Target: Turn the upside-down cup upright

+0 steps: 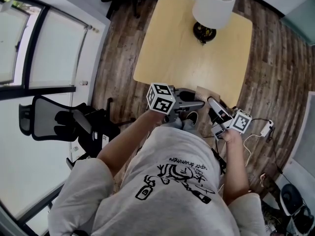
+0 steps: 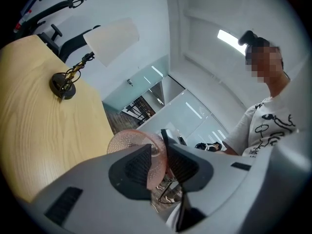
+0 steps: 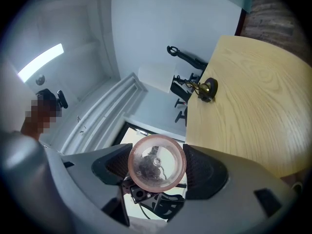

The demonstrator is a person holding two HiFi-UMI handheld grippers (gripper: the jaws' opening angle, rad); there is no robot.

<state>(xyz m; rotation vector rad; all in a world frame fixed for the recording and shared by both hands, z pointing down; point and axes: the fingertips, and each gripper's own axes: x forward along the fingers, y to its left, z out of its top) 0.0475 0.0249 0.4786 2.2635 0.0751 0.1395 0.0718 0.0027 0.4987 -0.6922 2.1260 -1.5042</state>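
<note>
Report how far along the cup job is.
Done: the pink cup is off the table, held in the air. In hand: the right gripper clamps its sides, one round end toward that camera, so it looks sideways; the left gripper has its fingers astride the wall, apparently loose. Left: finish the turn and set it upright.
</note>
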